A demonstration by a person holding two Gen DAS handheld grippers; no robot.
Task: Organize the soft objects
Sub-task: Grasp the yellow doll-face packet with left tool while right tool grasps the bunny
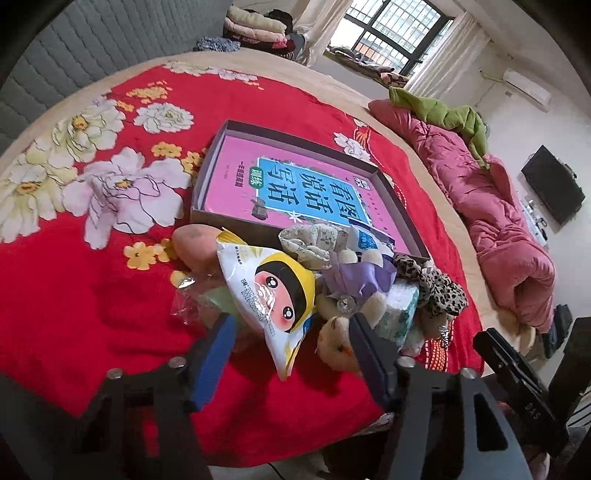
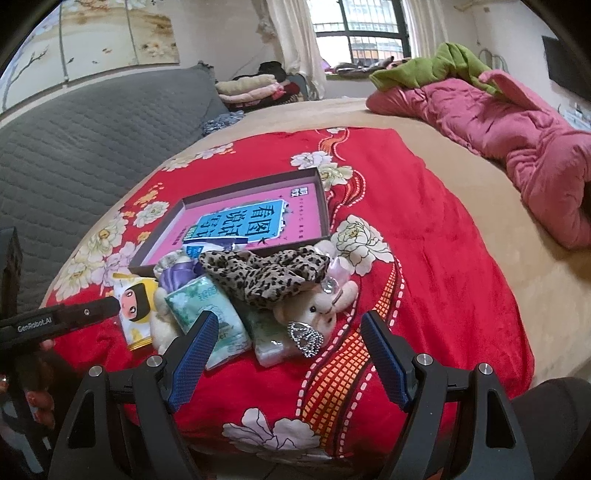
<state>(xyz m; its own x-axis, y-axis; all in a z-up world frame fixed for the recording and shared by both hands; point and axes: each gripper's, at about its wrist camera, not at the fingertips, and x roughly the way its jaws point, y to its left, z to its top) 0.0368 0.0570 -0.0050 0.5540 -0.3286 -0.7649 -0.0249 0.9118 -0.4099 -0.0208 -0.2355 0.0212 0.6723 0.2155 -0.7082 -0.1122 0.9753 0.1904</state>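
Red floral blanket [image 2: 443, 258] covering bed. Pink quilt [image 2: 517, 140] lying bunched along far edge, green cloth [image 2: 443, 62] draping over its end. Grey quilted headboard [image 2: 92, 140] standing behind bed. Folded blankets [image 2: 251, 90] sitting stacked near barred window [image 2: 358, 29]. Black TV [image 1: 552, 184] hanging on wall.

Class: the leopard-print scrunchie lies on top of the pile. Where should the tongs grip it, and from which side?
Grip the leopard-print scrunchie across its bunched middle, from above with the right tongs, which are open. It lies draped over the tissue pack and plush toy, so its top is exposed.
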